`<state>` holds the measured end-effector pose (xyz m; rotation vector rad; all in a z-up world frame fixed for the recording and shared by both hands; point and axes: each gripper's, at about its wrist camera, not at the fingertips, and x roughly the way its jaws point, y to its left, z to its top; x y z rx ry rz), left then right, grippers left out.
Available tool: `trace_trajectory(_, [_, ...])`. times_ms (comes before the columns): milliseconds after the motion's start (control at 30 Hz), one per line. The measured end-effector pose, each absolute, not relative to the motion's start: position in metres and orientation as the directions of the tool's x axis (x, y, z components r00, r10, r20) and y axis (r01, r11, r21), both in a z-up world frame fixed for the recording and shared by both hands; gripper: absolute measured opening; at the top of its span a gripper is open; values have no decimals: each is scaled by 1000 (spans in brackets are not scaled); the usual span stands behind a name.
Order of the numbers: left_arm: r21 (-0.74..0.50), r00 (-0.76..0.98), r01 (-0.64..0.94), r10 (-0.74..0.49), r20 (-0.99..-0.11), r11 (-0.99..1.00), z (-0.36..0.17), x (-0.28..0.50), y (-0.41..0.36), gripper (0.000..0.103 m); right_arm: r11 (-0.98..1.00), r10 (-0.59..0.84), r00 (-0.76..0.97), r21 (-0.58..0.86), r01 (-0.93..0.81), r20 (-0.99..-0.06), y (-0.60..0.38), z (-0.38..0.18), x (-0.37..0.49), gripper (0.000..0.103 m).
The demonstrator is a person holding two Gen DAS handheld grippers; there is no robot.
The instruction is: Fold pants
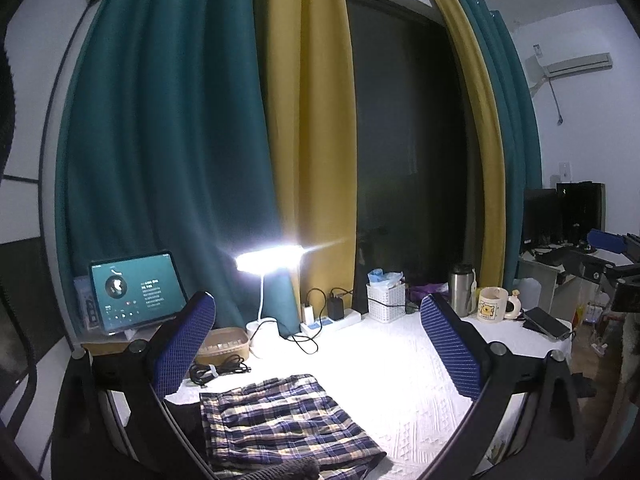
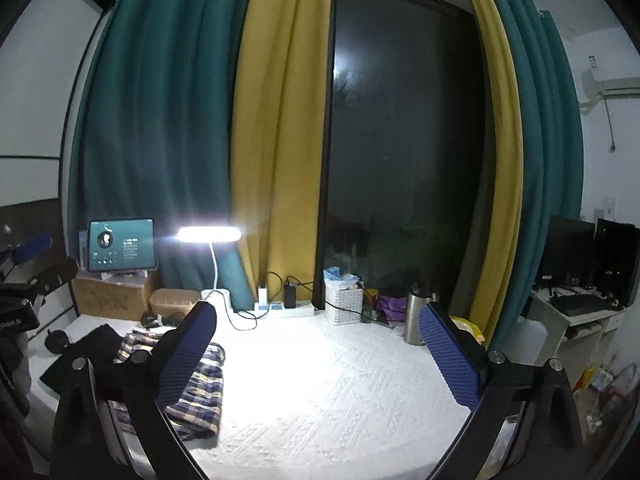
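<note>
Apparently folded, the pants (image 1: 280, 424) were noted below the left hand-held gripper (image 1: 316, 344), nearer it; both hand-held grippers gaped, empty.

Dim room, glaring desk lamp (image 1: 269, 259), fisheye-bent edges.

Two black hand-held grippers: left (image 1: 320, 344), right (image 2: 318, 354), blue ribbed pads, silver screws.

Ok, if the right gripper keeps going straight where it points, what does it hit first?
Nothing close: the open right gripper has only bare white table cover ahead. Further on, probably the power strip or white basket by the window; depth is unclear.
</note>
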<state>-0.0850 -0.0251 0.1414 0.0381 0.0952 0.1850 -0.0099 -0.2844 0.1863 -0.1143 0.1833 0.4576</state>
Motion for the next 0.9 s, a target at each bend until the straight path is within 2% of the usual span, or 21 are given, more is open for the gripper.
trace_trajectory(367, [54, 973, -216, 220, -73, 975, 153, -99, -25, 102, 886, 447, 882, -55, -459, -151, -284, 207, -26, 103])
trace_trajectory(567, [17, 967, -248, 249, -54, 969, 158, -110, -14, 102, 878, 466, 875, -56, -476, -131, -280, 217, -33, 103])
trace_trajectory(900, [10, 957, -268, 267, -114, 963, 148, -104, -2, 102, 881, 457, 871, -45, -472, -181, -271, 208, -19, 103])
